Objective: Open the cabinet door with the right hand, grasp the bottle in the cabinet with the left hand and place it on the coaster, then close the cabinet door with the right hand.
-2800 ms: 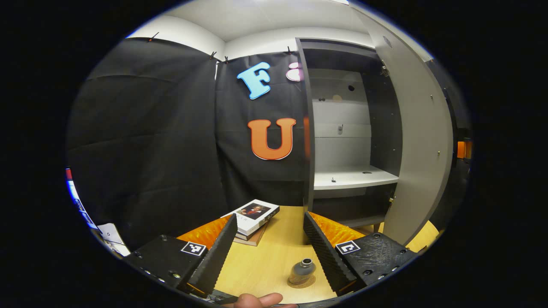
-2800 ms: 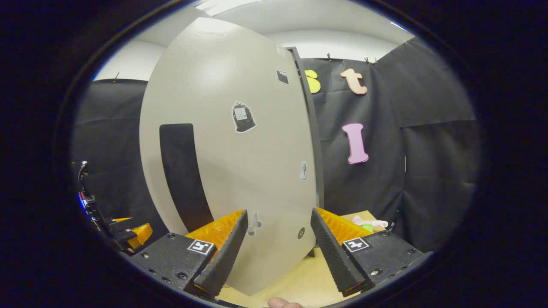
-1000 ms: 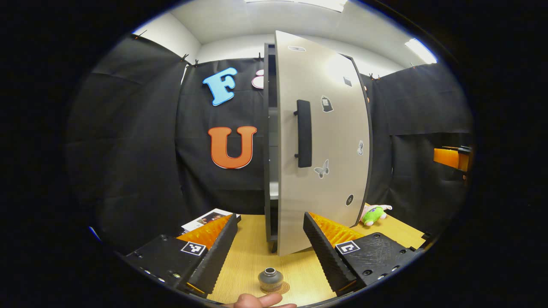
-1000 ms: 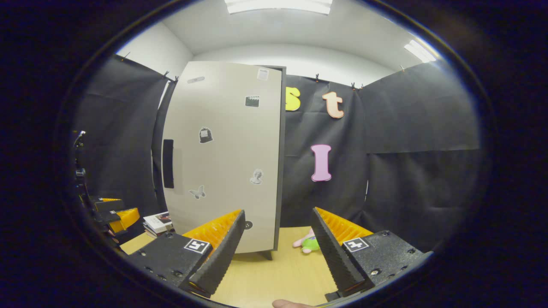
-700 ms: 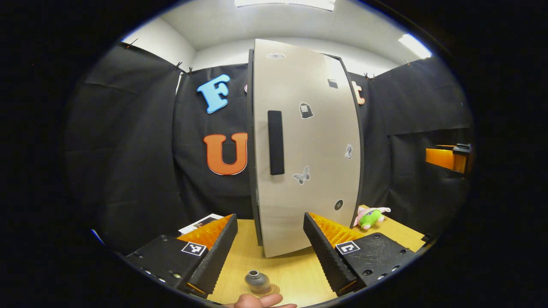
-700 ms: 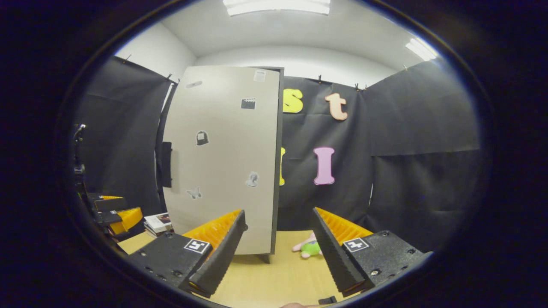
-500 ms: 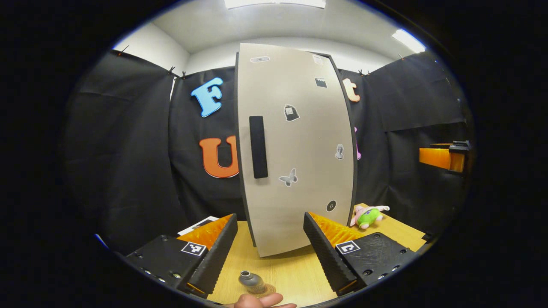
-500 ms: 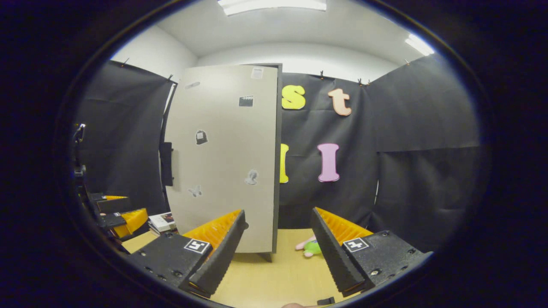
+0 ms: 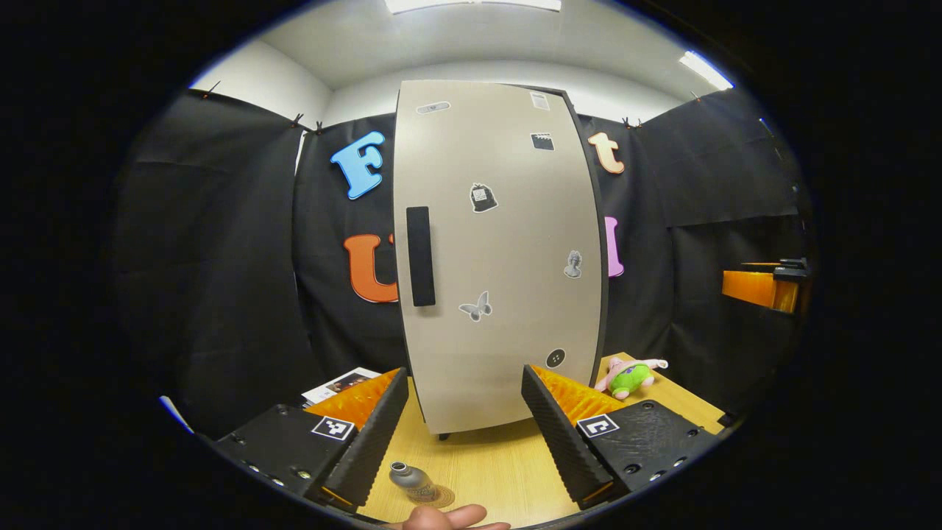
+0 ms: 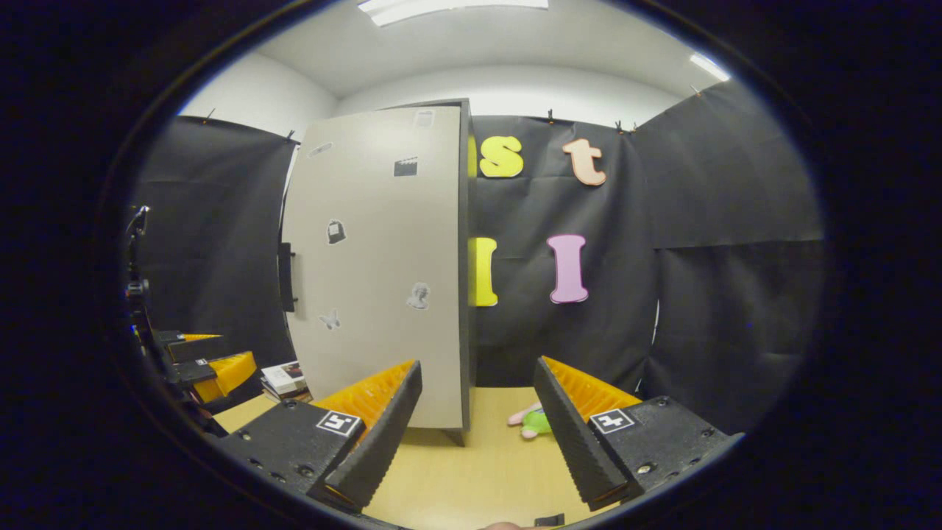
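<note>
The cabinet's beige door point(image 9: 500, 258) stands shut, its black handle point(image 9: 420, 255) on the left edge. In the right gripper view the same door point(image 10: 375, 272) faces me at an angle, handle point(image 10: 285, 277) on its far side. A small grey bottle point(image 9: 411, 478) stands on a round coaster point(image 9: 441, 495) on the wooden table, low between my left gripper's fingers. My left gripper point(image 9: 464, 442) is open and holds nothing. My right gripper point(image 10: 475, 442) is open too, a short way back from the cabinet, touching nothing.
A green and pink plush toy point(image 9: 629, 374) lies on the table point(image 9: 493, 464) right of the cabinet, seen also as the plush point(image 10: 536, 423). Books point(image 10: 283, 377) lie left of the cabinet. The other gripper point(image 9: 762, 285) shows at the far right. A fingertip point(image 9: 449, 517) pokes in below.
The cabinet door has swung from open to shut. My right gripper has drawn back from it. The bottle on its coaster has drifted to the lower left in the left gripper view.
</note>
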A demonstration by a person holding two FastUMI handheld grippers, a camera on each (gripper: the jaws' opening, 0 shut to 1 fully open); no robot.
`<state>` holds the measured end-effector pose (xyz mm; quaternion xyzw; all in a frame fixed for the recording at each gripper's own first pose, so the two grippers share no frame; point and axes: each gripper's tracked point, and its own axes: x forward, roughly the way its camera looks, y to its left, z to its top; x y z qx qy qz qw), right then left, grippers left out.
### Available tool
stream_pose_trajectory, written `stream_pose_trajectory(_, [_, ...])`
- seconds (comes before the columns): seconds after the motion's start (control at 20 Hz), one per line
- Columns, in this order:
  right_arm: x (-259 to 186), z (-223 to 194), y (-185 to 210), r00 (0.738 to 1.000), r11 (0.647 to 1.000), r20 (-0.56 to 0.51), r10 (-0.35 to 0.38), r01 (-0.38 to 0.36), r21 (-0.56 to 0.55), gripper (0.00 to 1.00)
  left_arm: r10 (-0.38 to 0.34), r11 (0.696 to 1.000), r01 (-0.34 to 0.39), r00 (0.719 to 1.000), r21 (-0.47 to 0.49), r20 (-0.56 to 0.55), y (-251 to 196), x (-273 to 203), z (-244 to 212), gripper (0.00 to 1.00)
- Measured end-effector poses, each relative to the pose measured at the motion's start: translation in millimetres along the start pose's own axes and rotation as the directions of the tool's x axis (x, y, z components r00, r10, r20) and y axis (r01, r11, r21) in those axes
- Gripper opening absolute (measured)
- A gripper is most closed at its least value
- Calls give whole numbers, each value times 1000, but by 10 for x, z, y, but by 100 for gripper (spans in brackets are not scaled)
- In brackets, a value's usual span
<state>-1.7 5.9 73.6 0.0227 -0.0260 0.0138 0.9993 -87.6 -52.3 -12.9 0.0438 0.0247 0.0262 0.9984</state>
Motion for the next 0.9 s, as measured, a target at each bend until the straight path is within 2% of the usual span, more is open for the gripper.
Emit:
stream_pose_trajectory(0.05, [10,-9,-49,1000,1000,-2,-1,1,2,98,4,1000,-4,1000,2,-1,-17,7,3,94])
stream_pose_trajectory(0.15, [31,-21,-123,1000,1000,-8,-4,4,8,98,7,1000,-7,1000,7,-1,-67,7,18,94])
stream_pose_trajectory(0.2, [28,-32,-155,1000,1000,-11,-5,5,9,95,9,1000,-9,1000,9,2,-89,10,25,94])
stream_pose_trajectory(0.3, [20,-37,-188,1000,1000,-13,-1,1,9,98,11,1000,-11,1000,9,9,-134,26,27,94])
stream_pose_trajectory(0.5, [20,-38,-287,1000,1000,-15,-2,2,4,98,7,1000,-7,1000,-3,11,-212,26,35,94])
stream_pose_trajectory(0.55, [16,-53,-307,1000,1000,-19,-3,3,5,95,6,1000,-6,1000,-4,11,-222,32,32,94])
stream_pose_trajectory(0.9, [50,-73,-380,1000,1000,-27,-8,9,14,98,16,1000,-16,1000,2,9,-217,25,30,94])
